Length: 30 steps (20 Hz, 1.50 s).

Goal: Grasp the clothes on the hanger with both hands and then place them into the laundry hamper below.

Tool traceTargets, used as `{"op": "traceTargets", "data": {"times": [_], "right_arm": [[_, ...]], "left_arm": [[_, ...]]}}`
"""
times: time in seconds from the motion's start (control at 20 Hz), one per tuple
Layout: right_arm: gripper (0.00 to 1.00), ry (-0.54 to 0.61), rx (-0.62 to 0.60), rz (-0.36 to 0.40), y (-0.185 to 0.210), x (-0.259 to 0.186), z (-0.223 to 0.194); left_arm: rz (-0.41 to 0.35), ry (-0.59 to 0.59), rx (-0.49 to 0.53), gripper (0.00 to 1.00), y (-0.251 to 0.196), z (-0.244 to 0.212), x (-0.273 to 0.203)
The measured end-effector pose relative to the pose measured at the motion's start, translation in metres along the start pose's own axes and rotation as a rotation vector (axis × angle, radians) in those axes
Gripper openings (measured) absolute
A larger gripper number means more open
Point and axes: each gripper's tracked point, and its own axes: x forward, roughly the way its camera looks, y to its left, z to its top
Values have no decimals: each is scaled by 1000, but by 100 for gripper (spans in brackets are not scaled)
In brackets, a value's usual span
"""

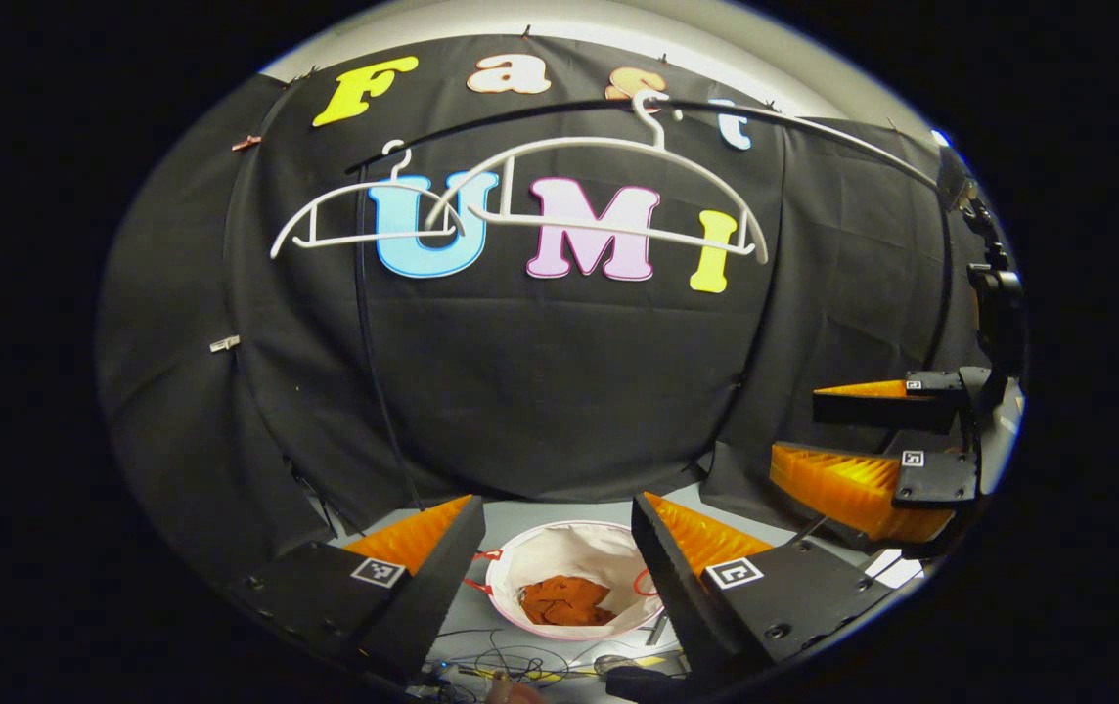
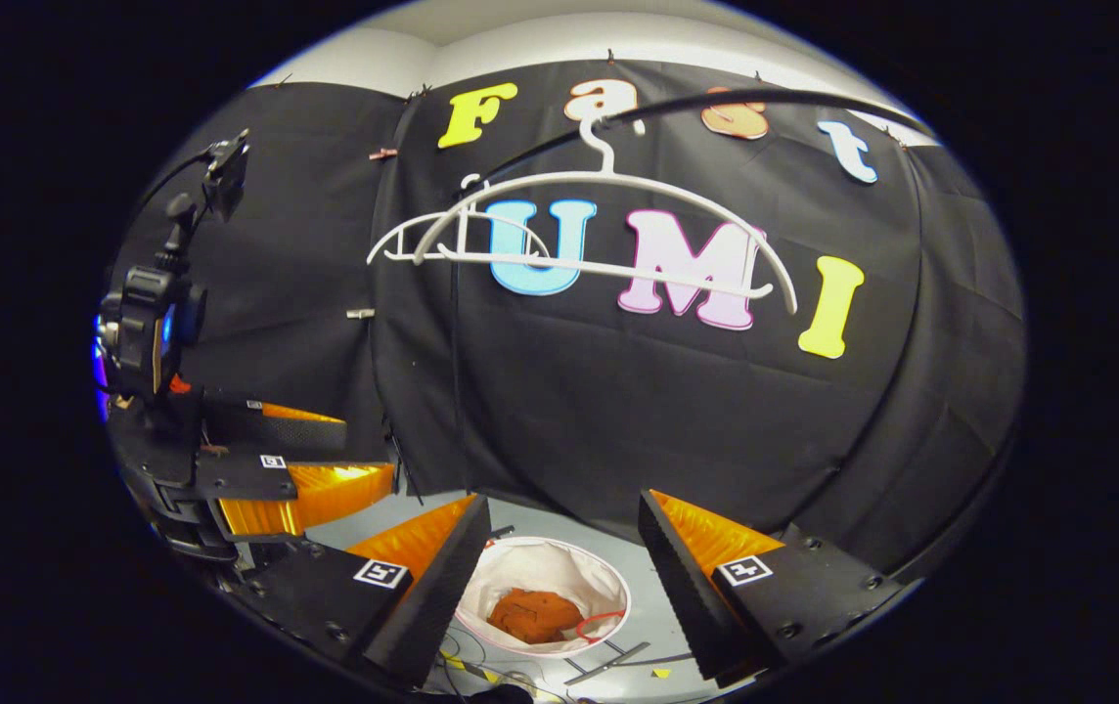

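The cloth (image 1: 567, 600) is in the hamper (image 1: 574, 548). It lies as an orange heap at the bottom of the white bag, down on the floor. The 2 hangers (image 1: 608, 186) hang bare on the rod (image 1: 814, 122) up high, in front of the black wall.

The left gripper (image 1: 555, 548) is open, with nothing between its 2 fingers. The right gripper (image 2: 559, 548) is open too, and it holds nothing. Both are up above the hamper and point toward the wall.

From each gripper the cloth lies below and a little ahead, seen in the gap between the fingers. The heap is bunched up, so no long side can be told. Neither gripper looks clearly nearer to it. The 2 grippers are side by side, near each other, with the left one seen at the left edge of the right gripper view (image 2: 295, 479).

The job looks done. I think the next move is just to pull both grippers back.
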Motion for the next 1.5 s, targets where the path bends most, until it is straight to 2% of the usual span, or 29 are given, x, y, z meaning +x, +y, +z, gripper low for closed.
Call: {"op": "traceTargets", "data": {"times": [0.2,0.3,0.35,0.4,0.6,0.7,0.75,0.95,1.1,1.2,1.35,1.4,1.45,1.5], "right_arm": [[96,-147,26,-68,12,-57,42],[98,-182,52,-91,20,-81,52],[98,-198,61,-101,24,-92,57],[96,-214,69,-111,26,-104,61],[100,-278,85,-151,31,-142,78],[100,-303,81,-171,33,-156,86],[96,-311,84,-172,36,-161,88],[99,-337,78,-189,38,-181,96],[96,-343,82,-198,37,-188,97],[99,-338,83,-205,33,-188,95],[98,-339,102,-201,32,-189,95],[98,-339,107,-200,32,-189,95],[99,-343,109,-199,33,-189,97],[99,-349,110,-197,33,-190,98]], "left_arm": [[-57,-107,9,95,-3,25,-54],[-76,-168,14,95,-6,39,-86],[-81,-198,13,92,-6,46,-102],[-89,-221,9,92,-8,51,-116],[-119,-320,-8,95,-12,72,-172],[-120,-366,-11,92,-13,85,-192],[-118,-382,-11,92,-14,89,-201],[-130,-427,-7,95,-23,98,-219],[-138,-433,-4,95,-29,101,-220],[-131,-434,-2,95,-29,101,-219],[-135,-429,-3,95,-34,101,-220],[-134,-428,-4,99,-34,102,-221],[-133,-429,-3,92,-34,102,-221],[-131,-431,-4,95,-35,103,-222]]}}
